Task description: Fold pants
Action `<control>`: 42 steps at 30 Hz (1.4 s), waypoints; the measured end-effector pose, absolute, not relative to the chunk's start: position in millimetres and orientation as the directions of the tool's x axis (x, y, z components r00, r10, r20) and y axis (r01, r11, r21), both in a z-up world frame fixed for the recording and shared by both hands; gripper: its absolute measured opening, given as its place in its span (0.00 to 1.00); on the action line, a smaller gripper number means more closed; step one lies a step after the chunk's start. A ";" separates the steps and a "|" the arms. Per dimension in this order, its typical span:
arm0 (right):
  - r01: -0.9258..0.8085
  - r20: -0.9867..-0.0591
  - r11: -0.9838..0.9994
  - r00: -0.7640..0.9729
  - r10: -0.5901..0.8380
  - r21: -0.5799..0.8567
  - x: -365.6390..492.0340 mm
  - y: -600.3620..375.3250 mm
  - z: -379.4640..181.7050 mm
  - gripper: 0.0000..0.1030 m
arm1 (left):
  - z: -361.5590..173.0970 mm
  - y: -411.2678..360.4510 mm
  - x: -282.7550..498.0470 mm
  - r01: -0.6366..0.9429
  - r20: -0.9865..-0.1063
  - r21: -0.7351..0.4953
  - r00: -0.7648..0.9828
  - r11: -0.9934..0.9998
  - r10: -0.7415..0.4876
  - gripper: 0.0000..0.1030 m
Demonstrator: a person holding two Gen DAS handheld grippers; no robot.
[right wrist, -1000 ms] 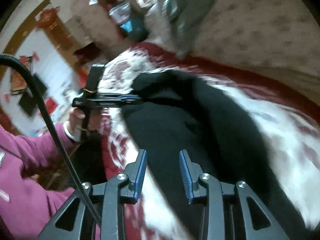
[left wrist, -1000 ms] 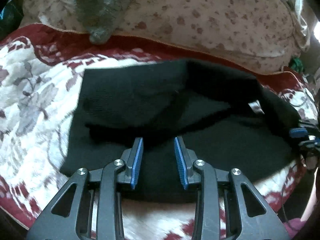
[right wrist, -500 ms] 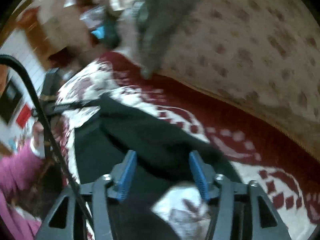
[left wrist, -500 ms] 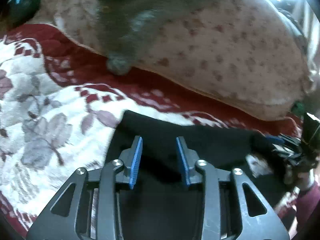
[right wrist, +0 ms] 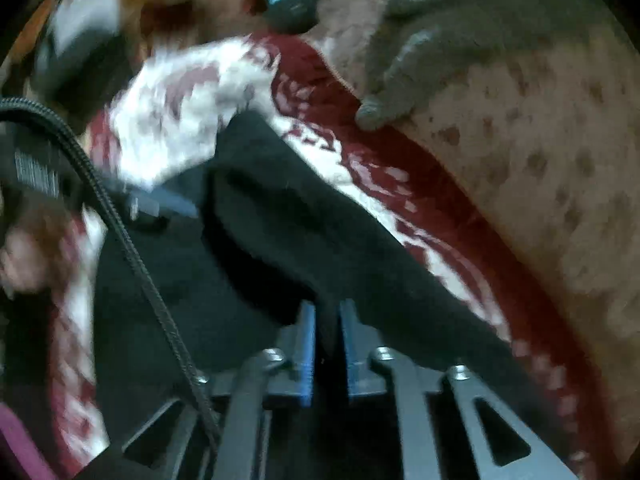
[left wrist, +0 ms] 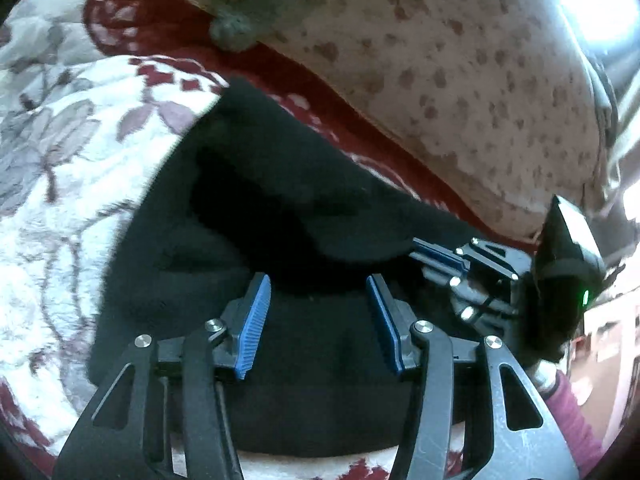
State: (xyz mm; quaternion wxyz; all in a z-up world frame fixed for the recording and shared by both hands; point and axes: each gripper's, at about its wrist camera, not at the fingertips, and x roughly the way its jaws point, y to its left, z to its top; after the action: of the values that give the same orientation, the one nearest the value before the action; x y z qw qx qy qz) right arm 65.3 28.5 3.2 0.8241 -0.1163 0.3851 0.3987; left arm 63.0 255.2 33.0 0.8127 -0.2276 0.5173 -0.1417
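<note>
From the left wrist camera, your left gripper (left wrist: 318, 322) has its blue-padded fingers spread wide, holding nothing. The black, soft-fabric pants (left wrist: 256, 248) lie directly under and ahead of the fingertips, spread over the white-and-red floral bedspread (left wrist: 60, 200). A raised fold of the pants crosses just beyond the tips. To the right of the fingers, your right gripper (left wrist: 436, 254) appears to clamp that fold's edge. Past the cloth sits a beige spotted cushion (left wrist: 460, 80), with a grey knitted garment (left wrist: 236, 28) draped on it.

From the right wrist camera, which is blurred, your right gripper (right wrist: 327, 340) has its fingers pressed nearly together, pinching a ridge of the pants (right wrist: 320, 232) that rises between the pads and runs ahead and to the left. The left gripper's blue tip (right wrist: 176, 206) shows ahead on the left, beside the fold; whether it touches cloth, you cannot tell.

The risk, as I judge it: only one corner is held. If you carry the fold over now, the loose side may sag and the crease will land crooked. The thin pinch could also slip, dropping the layer in a bunch.
</note>
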 end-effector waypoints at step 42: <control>-0.040 -0.657 0.887 0.656 0.371 0.461 -204.5 -291.9 22.3 0.50 | 77.1 157.2 -26.0 0.191 -0.709 -0.388 0.564 0.902 -0.424 0.62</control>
State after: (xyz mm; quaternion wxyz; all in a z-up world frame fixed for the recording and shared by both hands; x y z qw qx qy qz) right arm -204.5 -291.9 22.3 0.8859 0.2080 0.3980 0.1161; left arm -26.0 157.2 77.1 0.8739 -0.1346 0.4326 -0.1759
